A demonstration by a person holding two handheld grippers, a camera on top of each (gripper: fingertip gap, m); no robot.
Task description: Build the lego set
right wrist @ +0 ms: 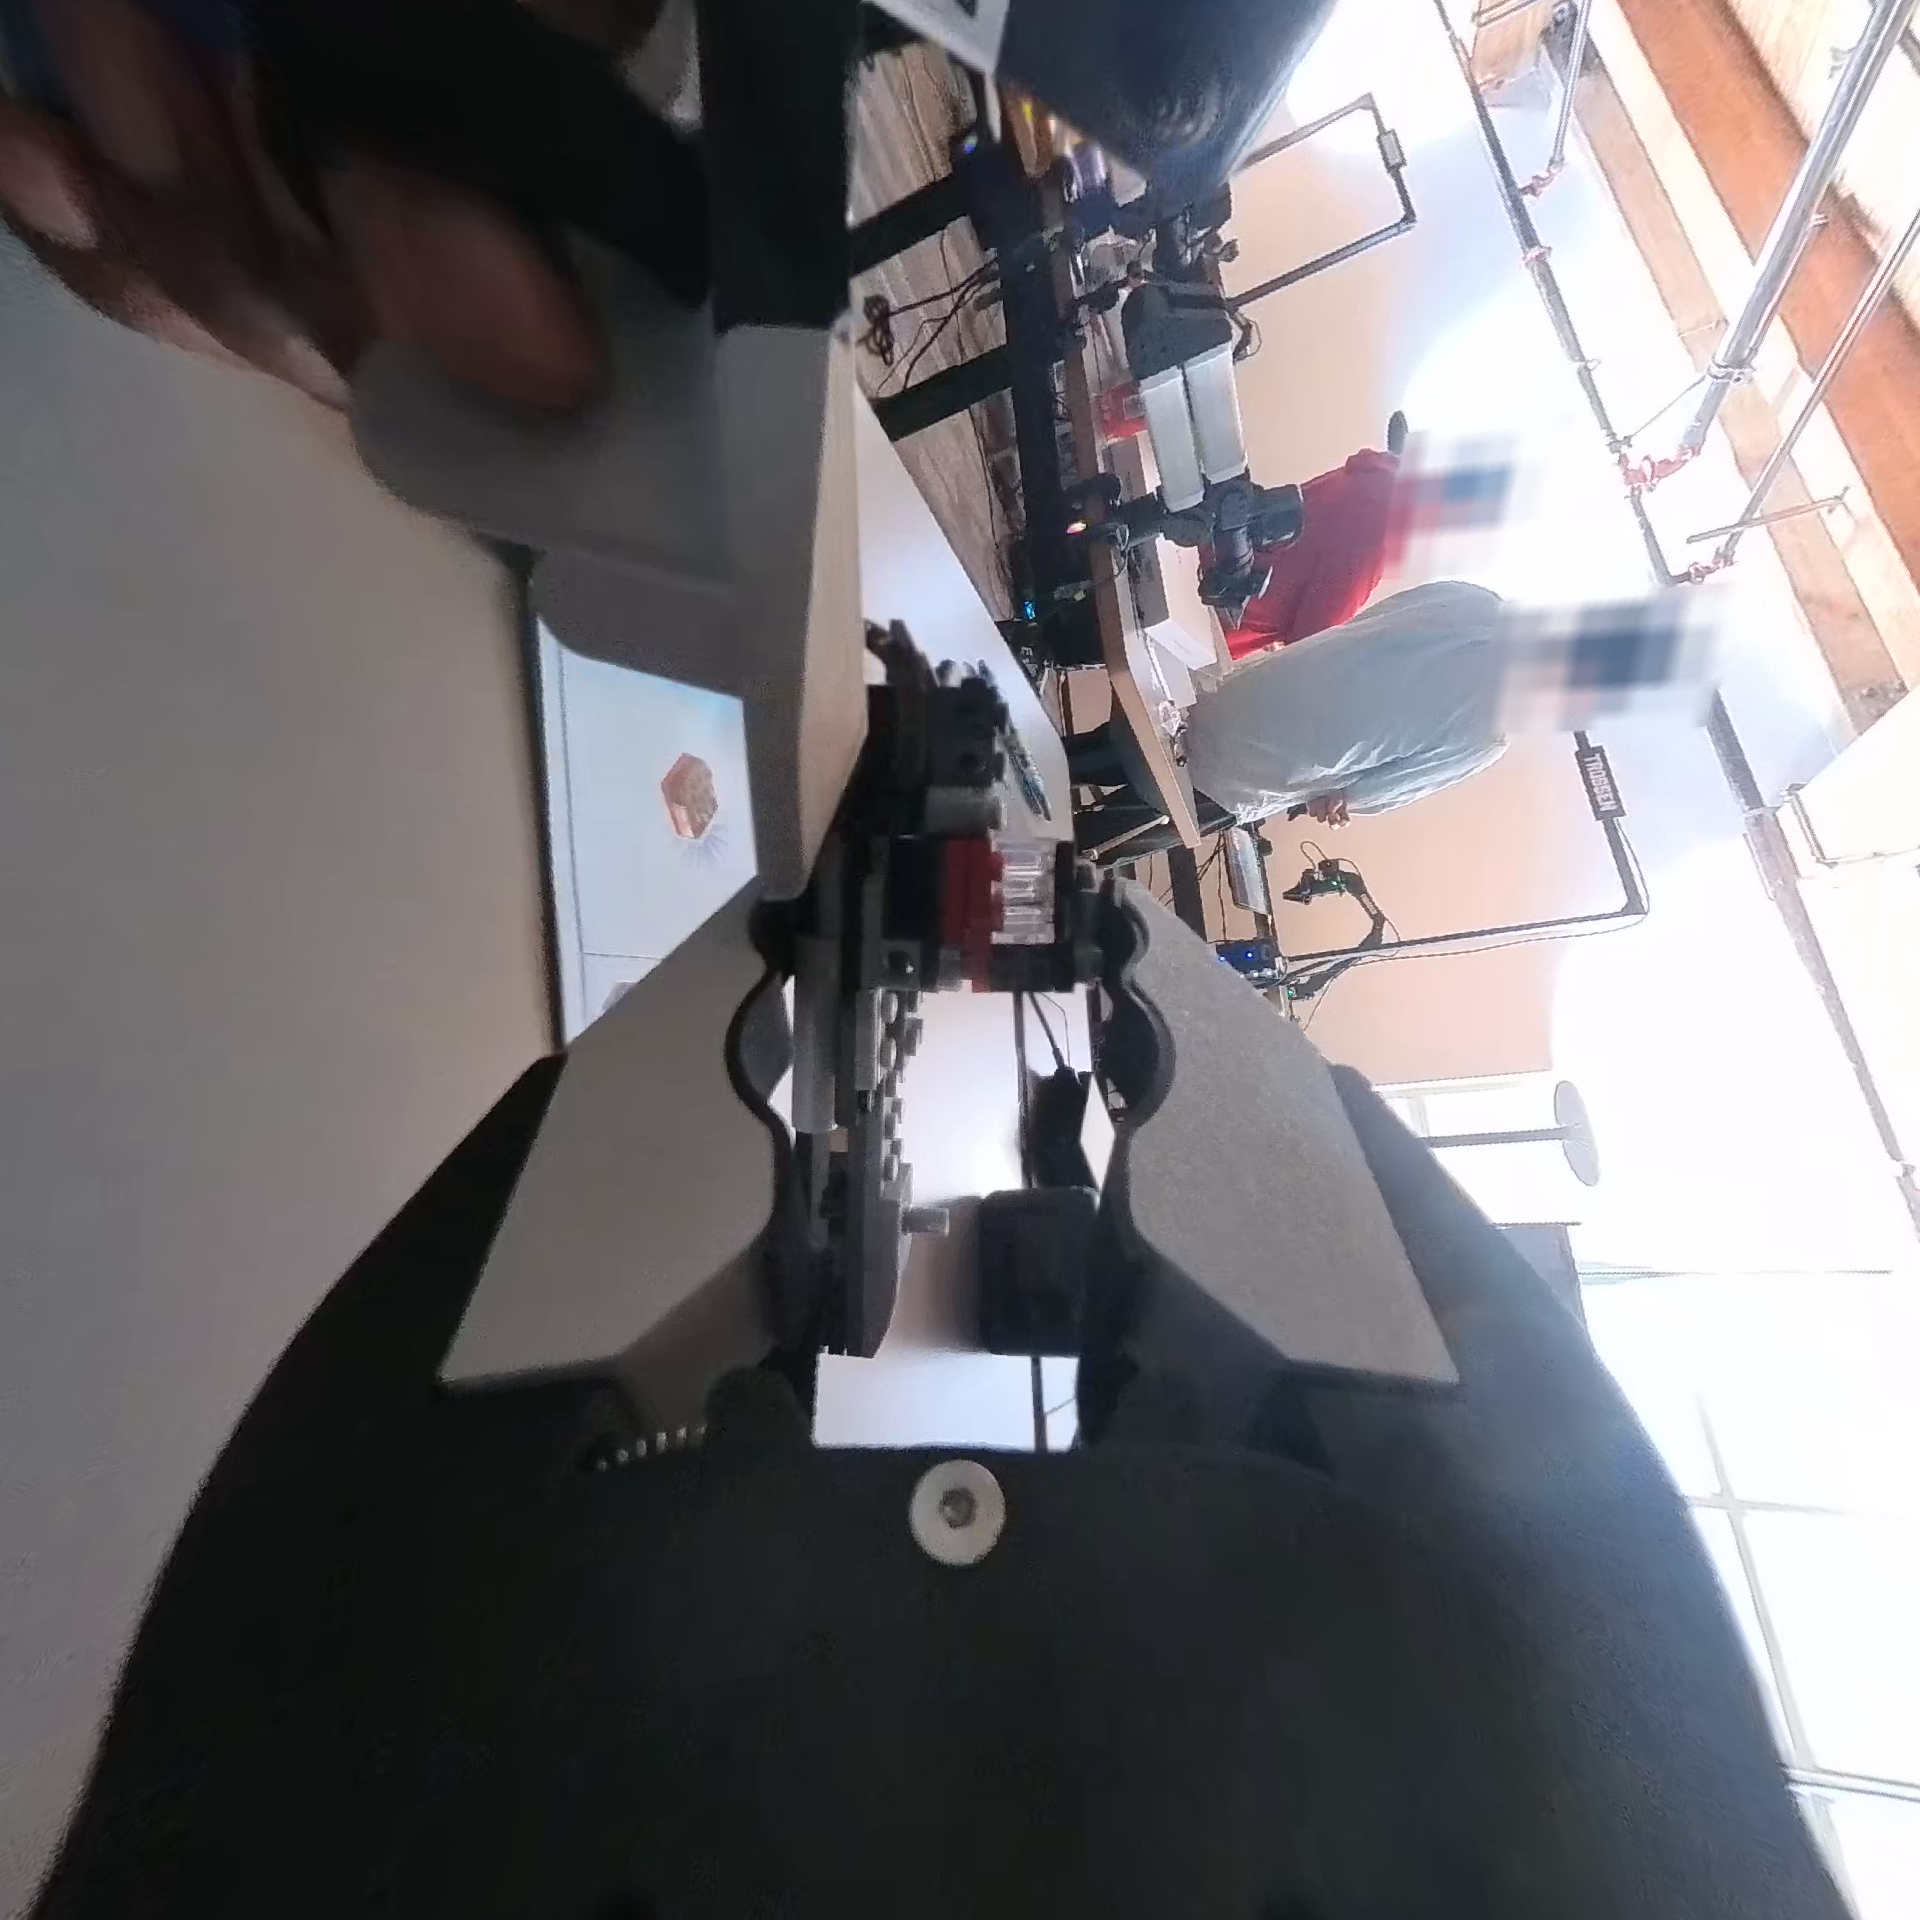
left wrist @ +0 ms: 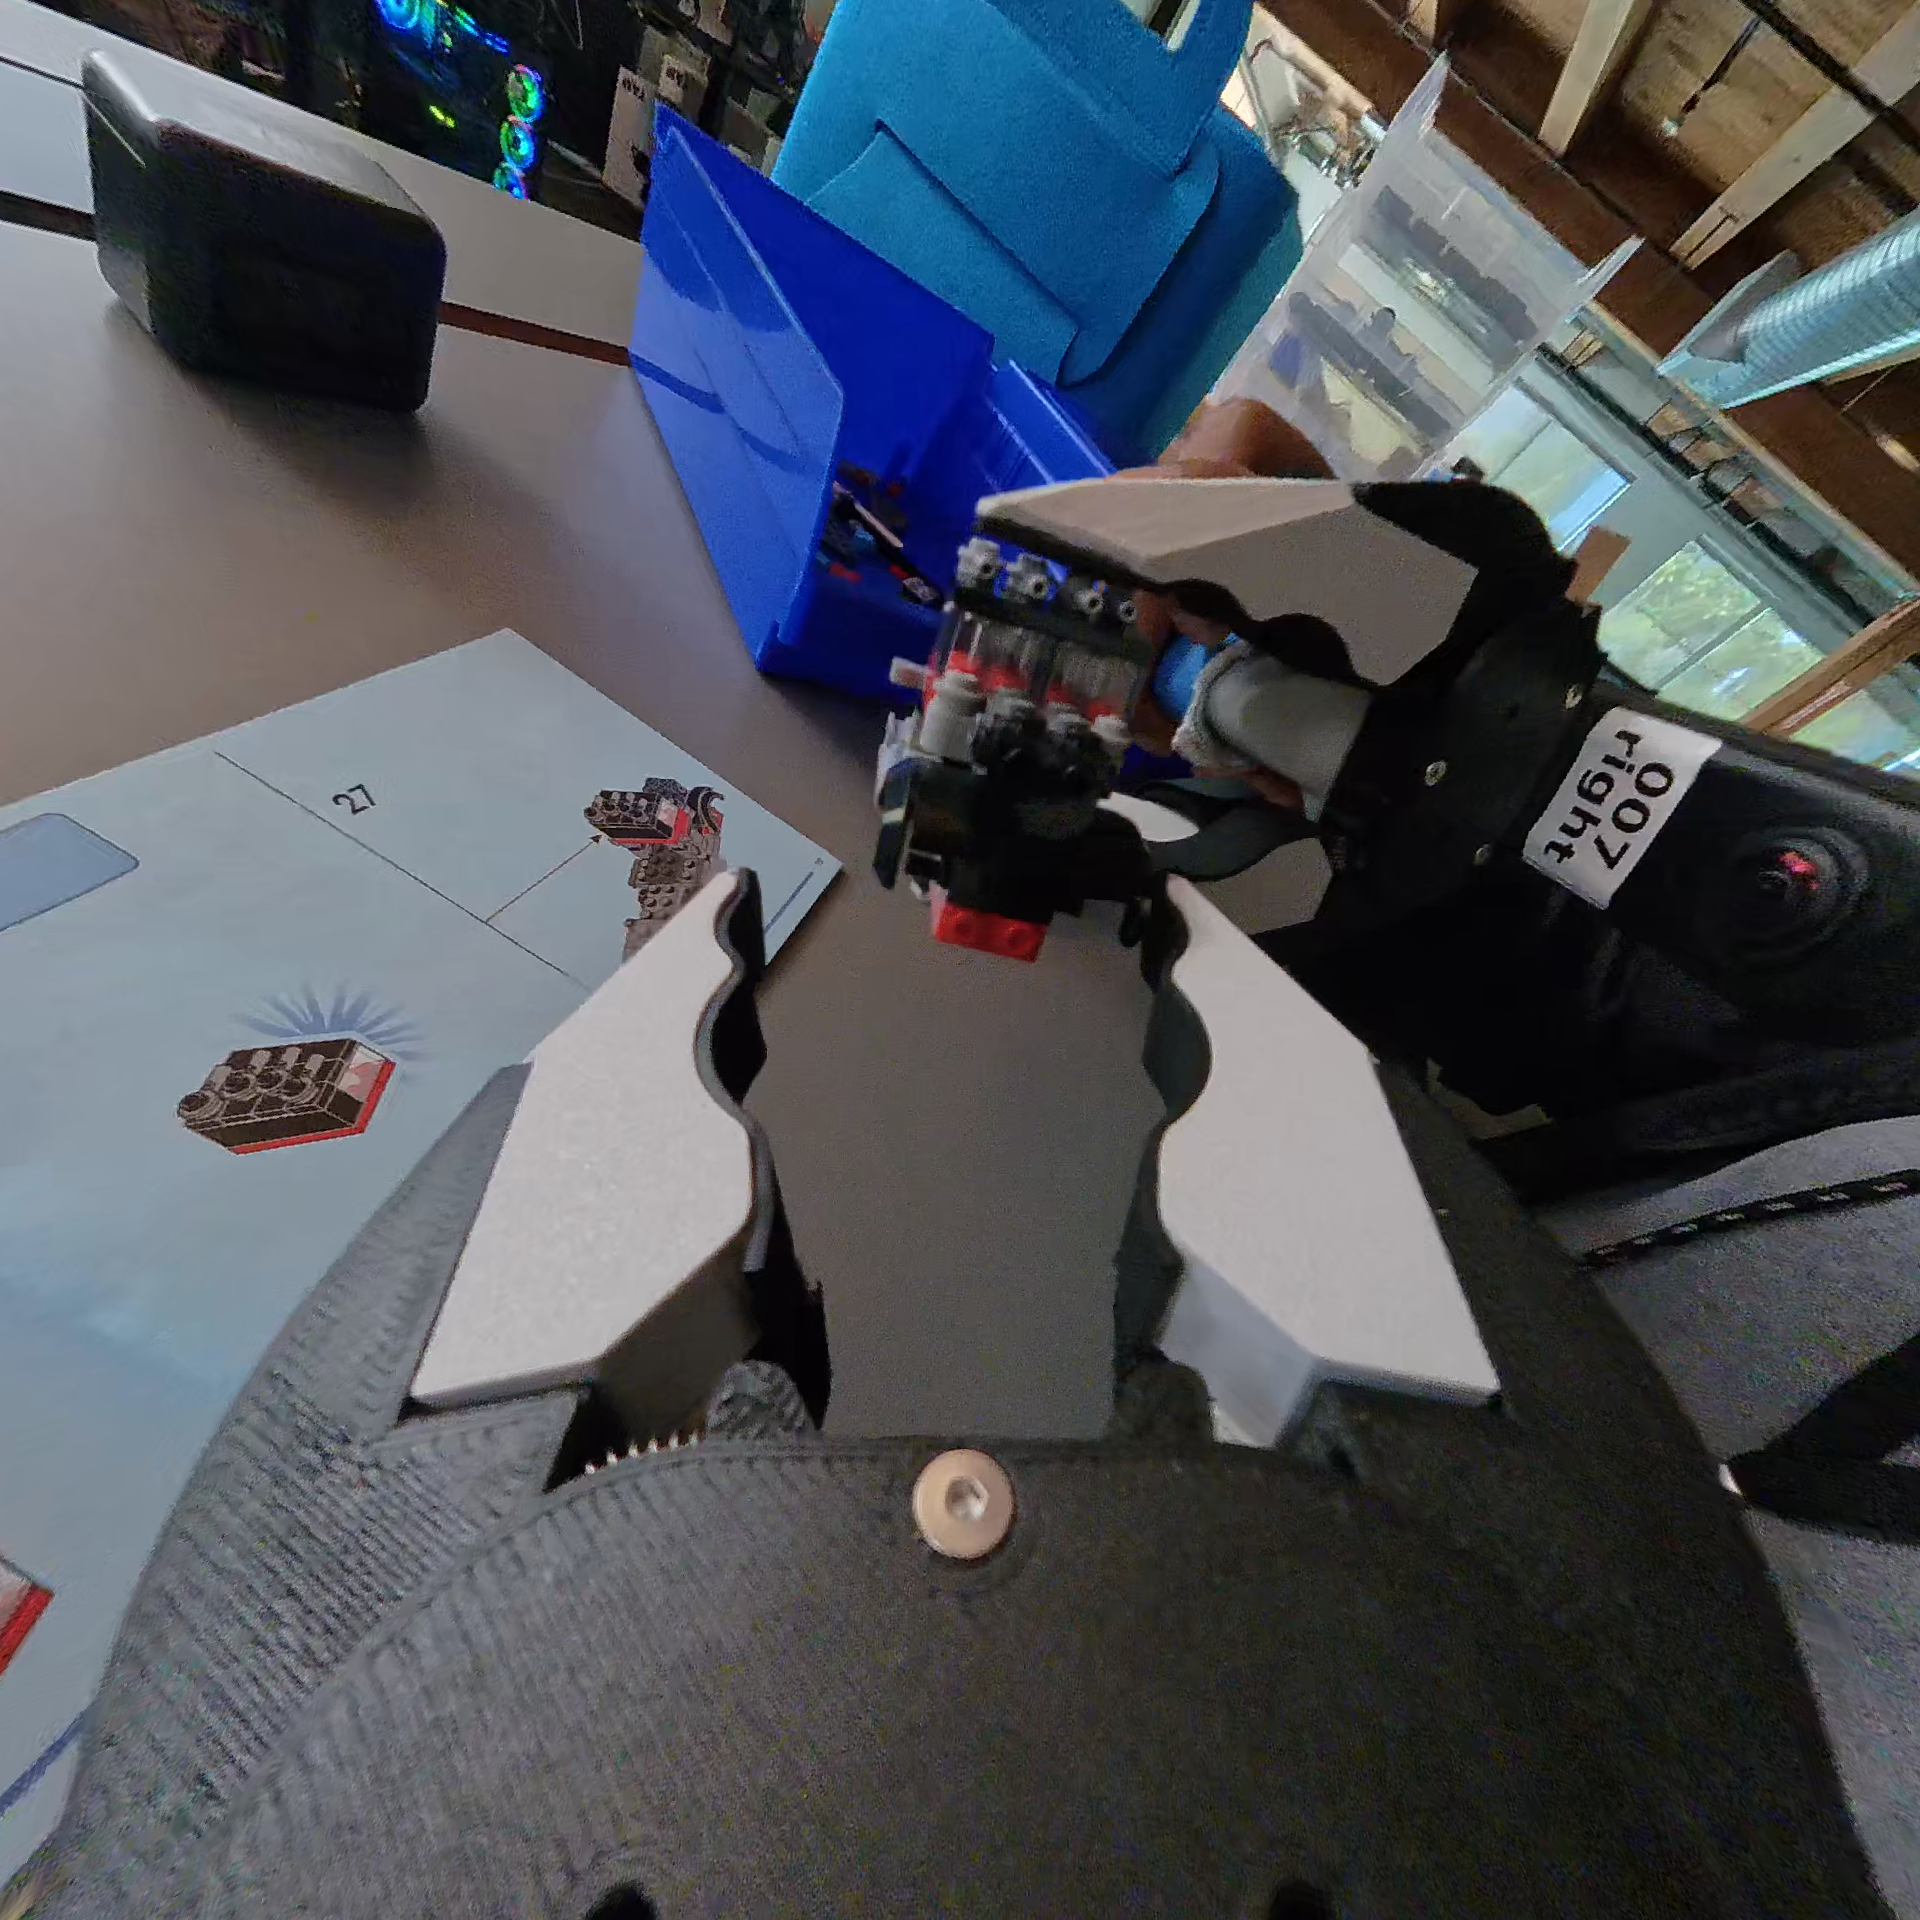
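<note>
The lego model (left wrist: 1023, 727) is a stack of black, grey, red and clear bricks. My right gripper (left wrist: 1122, 634) is shut on it and holds it above the dark table (left wrist: 416, 499). In the right wrist view the model (right wrist: 977, 914) sits clamped between the right gripper's (right wrist: 940, 909) tips. My left gripper (left wrist: 951, 909) is open and empty. Its tips are just below the model's red bottom brick (left wrist: 987, 932). One left finger (right wrist: 795, 623) shows beside the model, with a hand (right wrist: 312, 208) behind it. Whether it touches the model I cannot tell.
The instruction booklet (left wrist: 312, 987) lies open on the left. A blue parts bin (left wrist: 748, 416) with loose pieces stands behind the model, a blue chair (left wrist: 1039, 208) beyond it. A black box (left wrist: 260, 229) sits at the far left. Two people (right wrist: 1351, 707) are at distant desks.
</note>
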